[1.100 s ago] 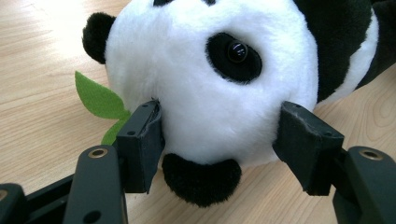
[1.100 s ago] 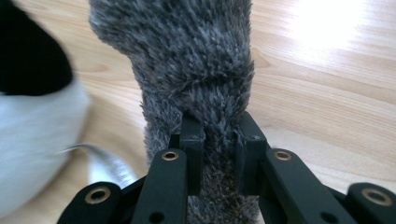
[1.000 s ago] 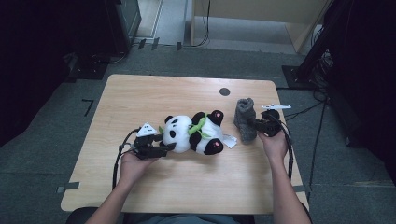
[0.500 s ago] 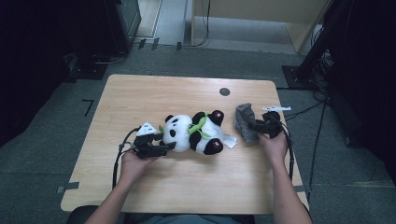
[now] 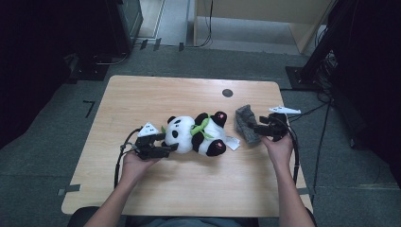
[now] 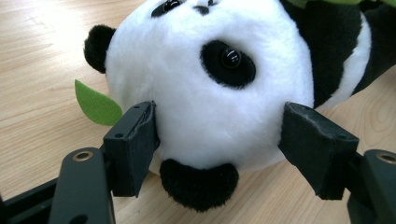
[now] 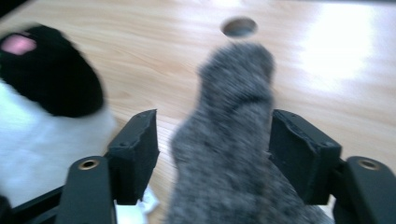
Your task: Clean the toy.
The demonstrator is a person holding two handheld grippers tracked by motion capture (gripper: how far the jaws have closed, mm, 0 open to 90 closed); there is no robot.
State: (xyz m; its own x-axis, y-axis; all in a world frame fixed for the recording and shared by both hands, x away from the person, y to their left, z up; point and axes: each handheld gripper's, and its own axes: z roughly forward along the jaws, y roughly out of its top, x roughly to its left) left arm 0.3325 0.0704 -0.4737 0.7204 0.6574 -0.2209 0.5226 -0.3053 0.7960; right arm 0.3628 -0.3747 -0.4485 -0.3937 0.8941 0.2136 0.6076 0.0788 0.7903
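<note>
Wooden table, plush panda, grey sock

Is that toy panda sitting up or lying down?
Lying down: the panda lies sideways on the table, head toward the left claw.

Each claw, left claw and right claw, has black jaws with brass-ringed screw holes, a grey triangular plate (top-mounted) and a trailing black cable.
</note>
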